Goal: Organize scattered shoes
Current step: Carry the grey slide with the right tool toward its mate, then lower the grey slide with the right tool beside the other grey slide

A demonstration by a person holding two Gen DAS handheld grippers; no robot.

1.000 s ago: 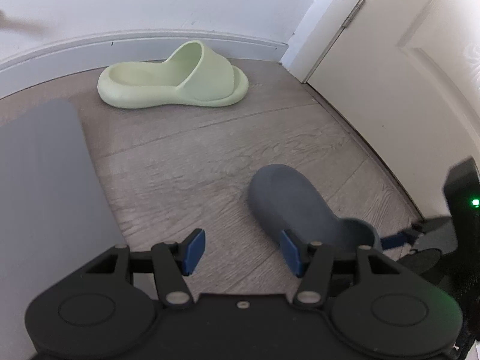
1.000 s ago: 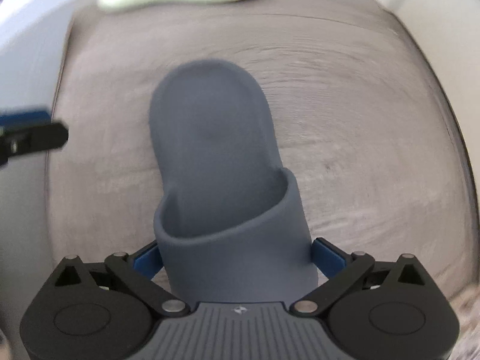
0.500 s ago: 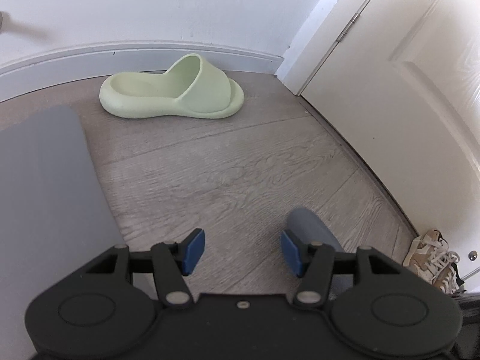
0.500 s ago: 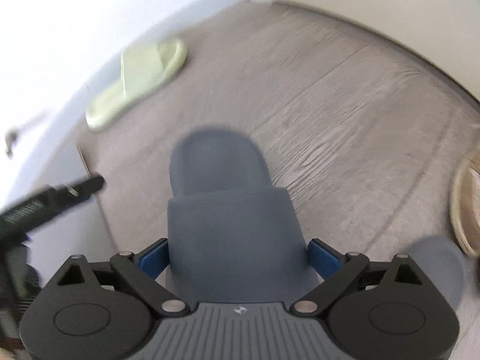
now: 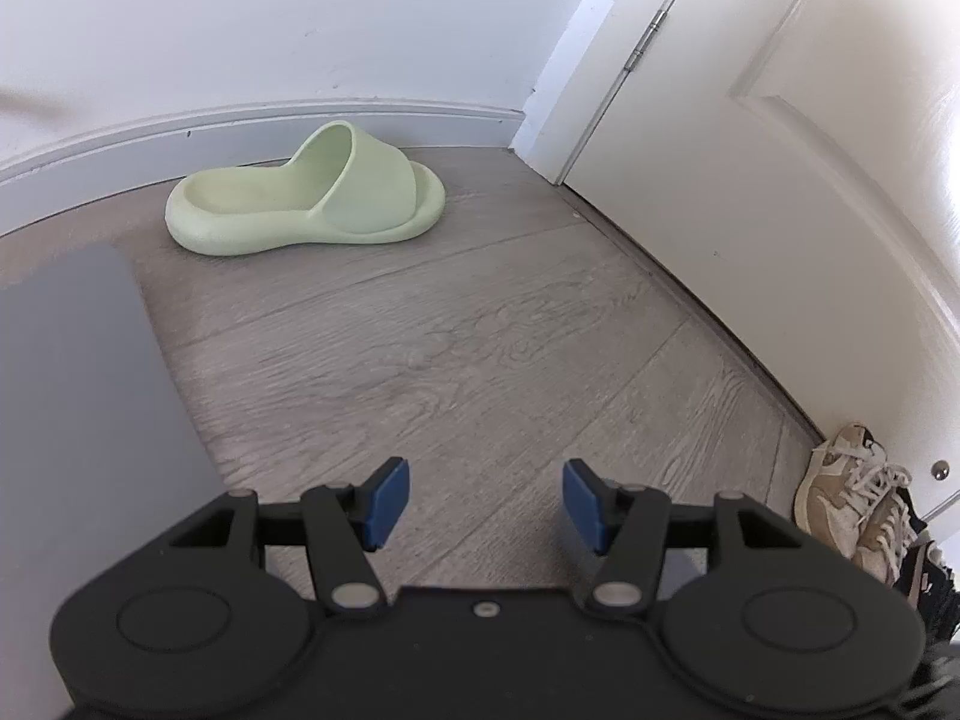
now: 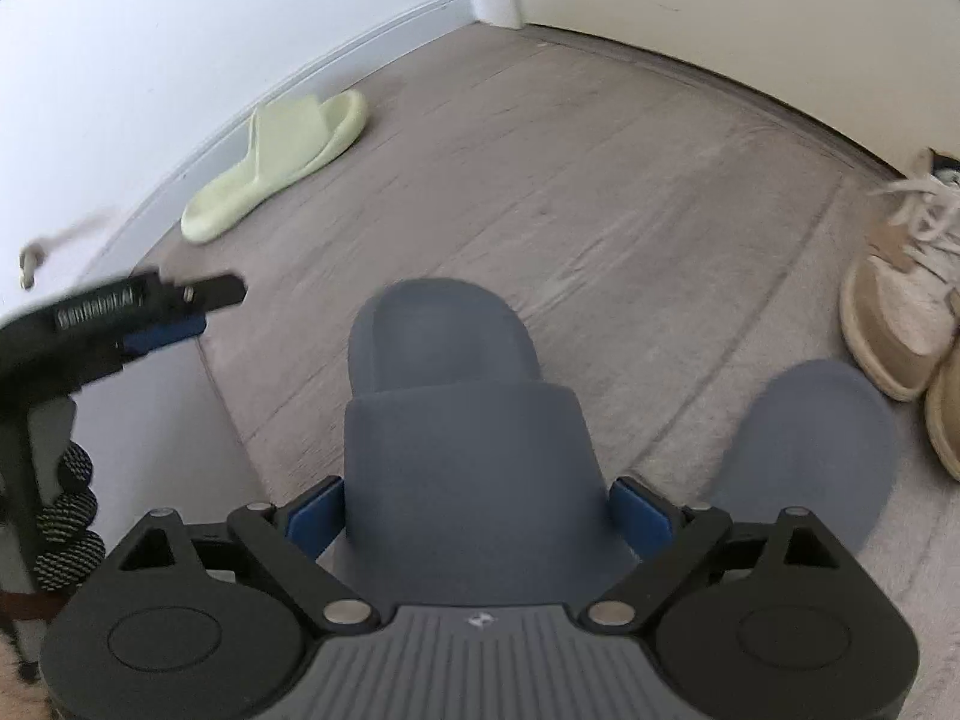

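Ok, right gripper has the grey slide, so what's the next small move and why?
Probably carry the grey slide a little to the right and set it down beside the second grey slide, which lies on the floor next to the beige sneakers. The right gripper is clamped on its strap, and its mate lies close alongside.

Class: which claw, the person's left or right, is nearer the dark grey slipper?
Right. The right claw grips the dark grey slipper; the left claw hangs empty off to its side.

Right gripper [image 6: 478, 517] tilted steeply downward, jaws just eased inward yet clamped on the grey slide [image 6: 462, 456]; left gripper [image 5: 485, 503] angled down, jaws half apart, empty.
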